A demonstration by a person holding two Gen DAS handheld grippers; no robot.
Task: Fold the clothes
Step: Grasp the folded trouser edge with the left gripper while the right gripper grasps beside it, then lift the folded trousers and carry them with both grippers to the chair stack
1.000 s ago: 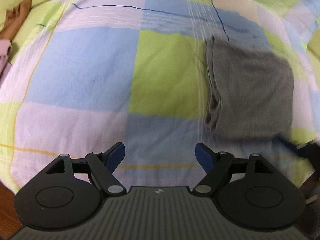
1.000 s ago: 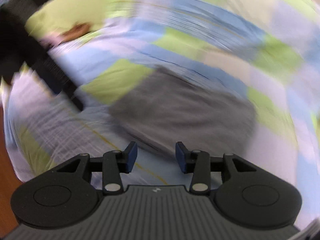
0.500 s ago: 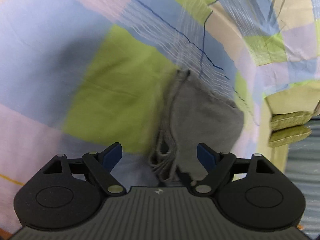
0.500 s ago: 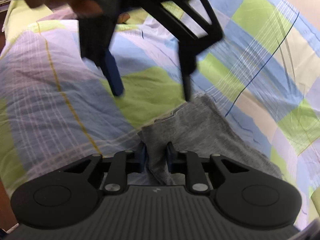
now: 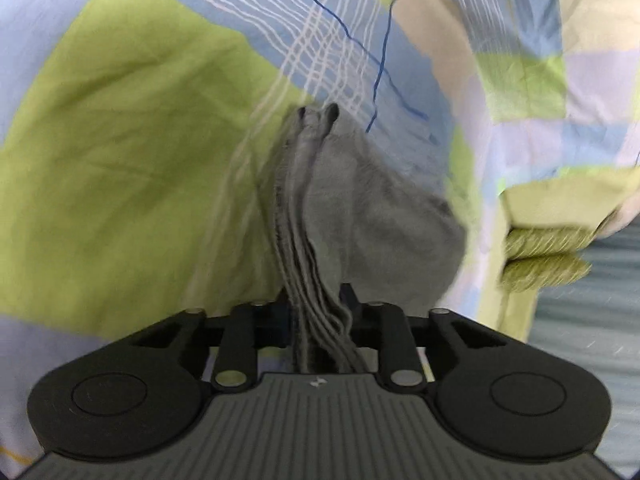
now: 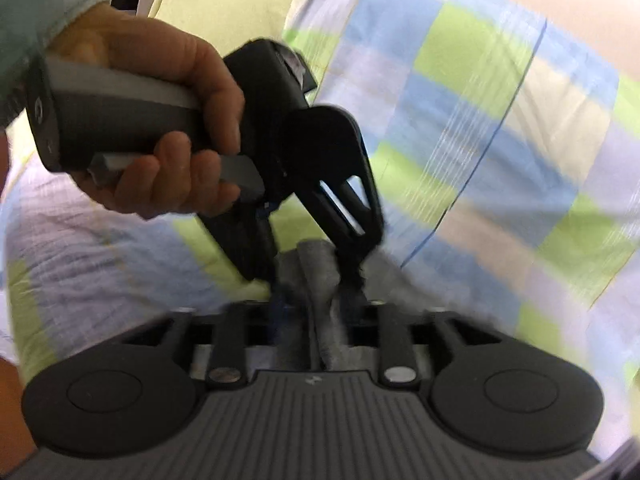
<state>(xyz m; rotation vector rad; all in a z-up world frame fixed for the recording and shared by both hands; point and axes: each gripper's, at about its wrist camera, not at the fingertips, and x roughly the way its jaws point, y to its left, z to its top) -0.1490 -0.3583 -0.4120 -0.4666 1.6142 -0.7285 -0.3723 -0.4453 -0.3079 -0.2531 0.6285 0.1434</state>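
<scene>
Gripping grey garment (image 5: 372, 216), fingers angled down.

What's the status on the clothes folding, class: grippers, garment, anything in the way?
Left gripper closing on the grey garment, layered edge between its fingers. Right gripper opening, grey cloth between its fingers. Garment bunched on the checked bedspread. Nothing in the way.

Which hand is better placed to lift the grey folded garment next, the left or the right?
Probably the left. The left gripper has its jaws closing around the garment's layered edge; the right gripper's jaws are opening, cloth still between them.
</scene>
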